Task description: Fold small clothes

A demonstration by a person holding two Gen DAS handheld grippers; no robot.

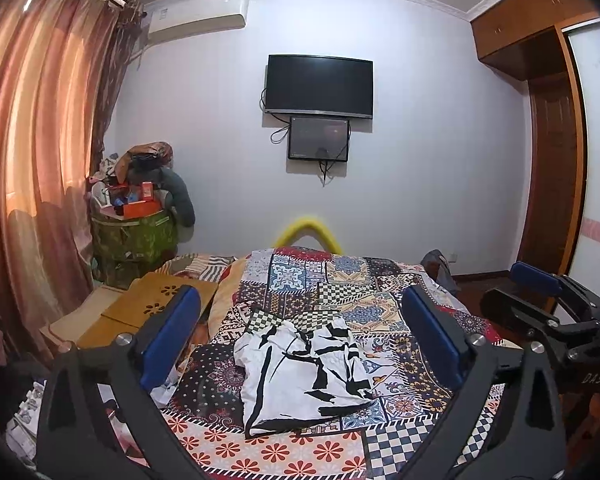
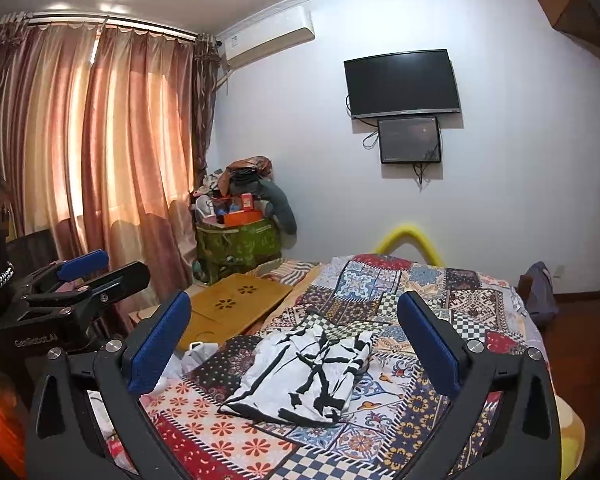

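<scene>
A small white garment with black streaks (image 1: 300,376) lies crumpled and roughly flat on the patchwork bedspread (image 1: 340,280); it also shows in the right wrist view (image 2: 304,376). My left gripper (image 1: 300,320) is open and empty, held above the near side of the garment, its blue pads (image 1: 172,336) well apart. My right gripper (image 2: 296,332) is open and empty too, hovering above the bed, with the garment between its fingers in view. The right gripper appears at the right edge of the left wrist view (image 1: 540,300), and the left gripper at the left of the right wrist view (image 2: 84,276).
A wooden lap table (image 1: 164,300) lies at the bed's left edge. A green basket piled with boxes and clothes (image 1: 136,232) stands in the corner by pink curtains (image 1: 32,160). A TV (image 1: 318,86) hangs on the far wall. A wardrobe (image 1: 548,160) is right.
</scene>
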